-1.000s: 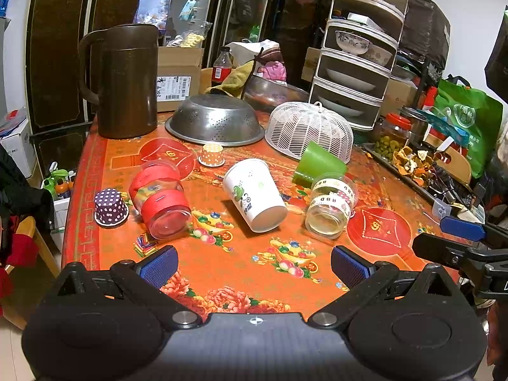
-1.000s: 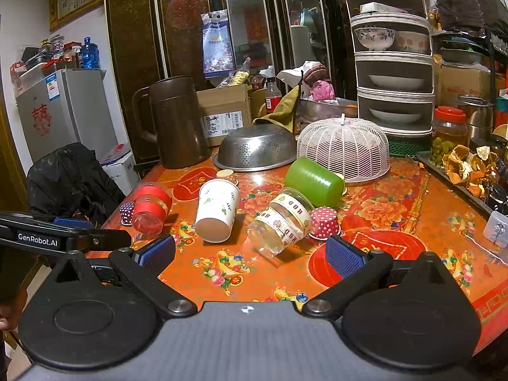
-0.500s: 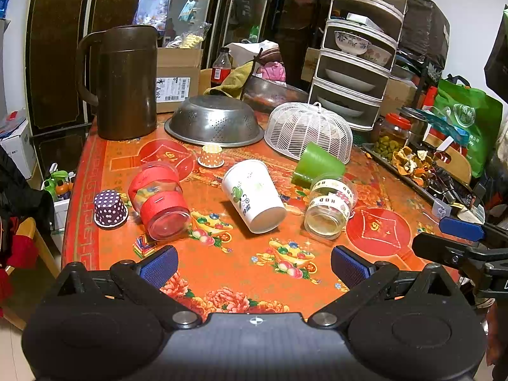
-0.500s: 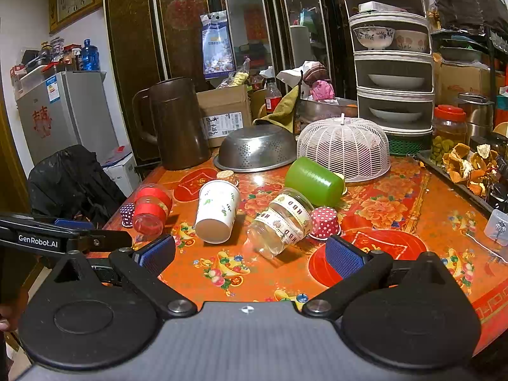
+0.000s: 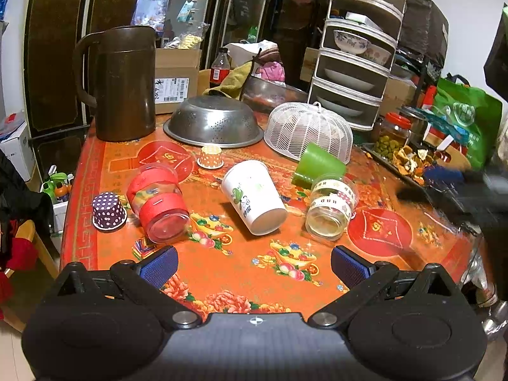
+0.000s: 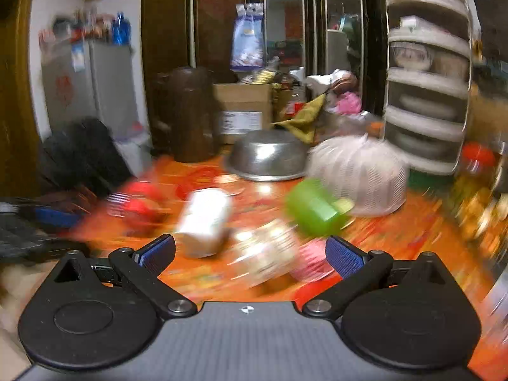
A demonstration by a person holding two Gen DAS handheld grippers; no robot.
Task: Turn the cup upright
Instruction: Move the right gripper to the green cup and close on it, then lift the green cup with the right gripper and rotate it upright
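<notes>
Several cups lie on their sides on the red flowered table [image 5: 241, 266]: a white paper cup [image 5: 252, 197], a green plastic cup [image 5: 319, 165], a clear glass jar with taped bands [image 5: 331, 209] and a red-banded glass cup [image 5: 158, 203]. My left gripper [image 5: 254, 265] is open and empty near the table's front edge, short of the white cup. My right gripper [image 6: 249, 254] is open and empty; its view is motion-blurred, with the white cup [image 6: 204, 225], the jar [image 6: 265, 254] and the green cup [image 6: 314, 208] just ahead. The right gripper shows blurred in the left wrist view [image 5: 457, 187].
A brown pitcher [image 5: 122, 82], an upturned steel colander [image 5: 214, 123] and a white mesh food cover [image 5: 309, 130] stand at the back. Small dotted paper cups [image 5: 108, 211] [image 5: 210, 157] sit upside down. A tiered dish rack [image 5: 355, 63] and a snack tray [image 5: 403, 158] are at the right.
My right gripper has moved quickly forward and lower toward the cups, blurring its view. The left gripper has stayed nearly still. No cup has moved.
</notes>
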